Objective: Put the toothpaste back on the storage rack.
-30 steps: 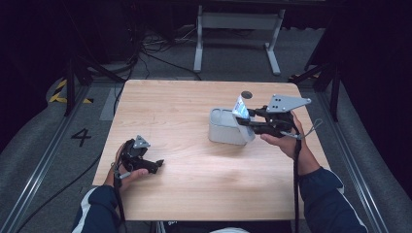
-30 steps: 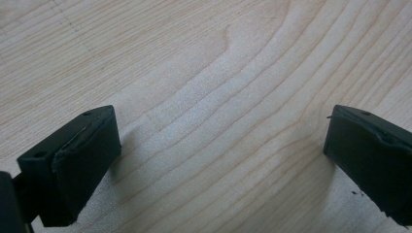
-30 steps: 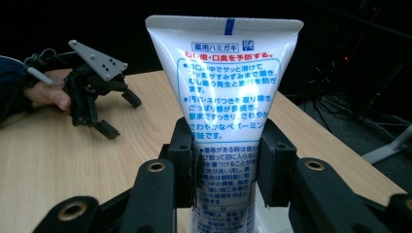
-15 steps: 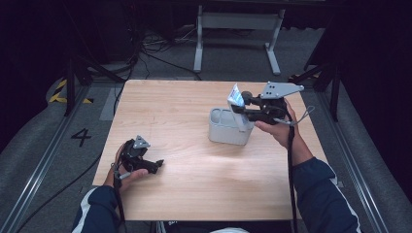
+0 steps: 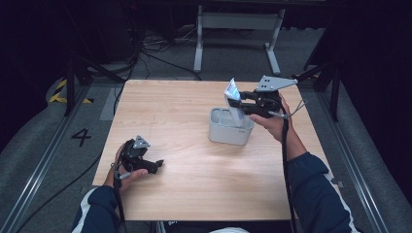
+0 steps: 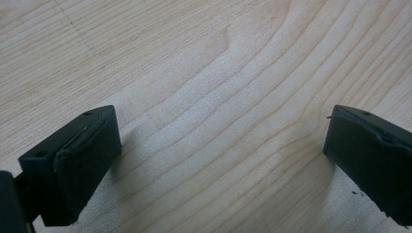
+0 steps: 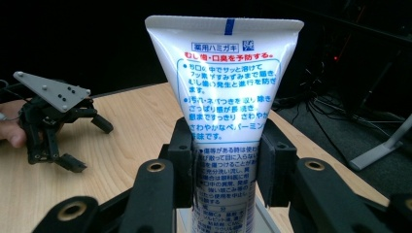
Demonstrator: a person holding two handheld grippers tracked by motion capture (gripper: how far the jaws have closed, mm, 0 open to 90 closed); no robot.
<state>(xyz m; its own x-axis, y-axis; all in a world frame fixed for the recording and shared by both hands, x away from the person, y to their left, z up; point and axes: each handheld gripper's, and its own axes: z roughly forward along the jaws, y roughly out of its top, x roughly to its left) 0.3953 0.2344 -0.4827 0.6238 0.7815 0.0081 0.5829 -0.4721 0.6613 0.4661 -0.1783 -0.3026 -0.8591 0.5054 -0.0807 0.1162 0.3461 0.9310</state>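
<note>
Pale wood grain covers the table (image 5: 194, 194), ringed by dark floor and loose cables (image 5: 155, 53). At left, the left gripper (image 5: 158, 165) rests low on the bare board, its blunt black jaws spread wide with nothing between them. Right of centre stands a grey plastic holder (image 5: 223, 133) with round wells. Above it, the right gripper (image 5: 235, 104) clamps a white toothpaste tube (image 7: 228, 97), flat crimped end up, printed in blue and red.

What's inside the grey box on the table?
The toothpaste tube hangs over the grey box, held by the right gripper. One compartment looks empty; the tube hides whether its lower end is already inside.
</note>
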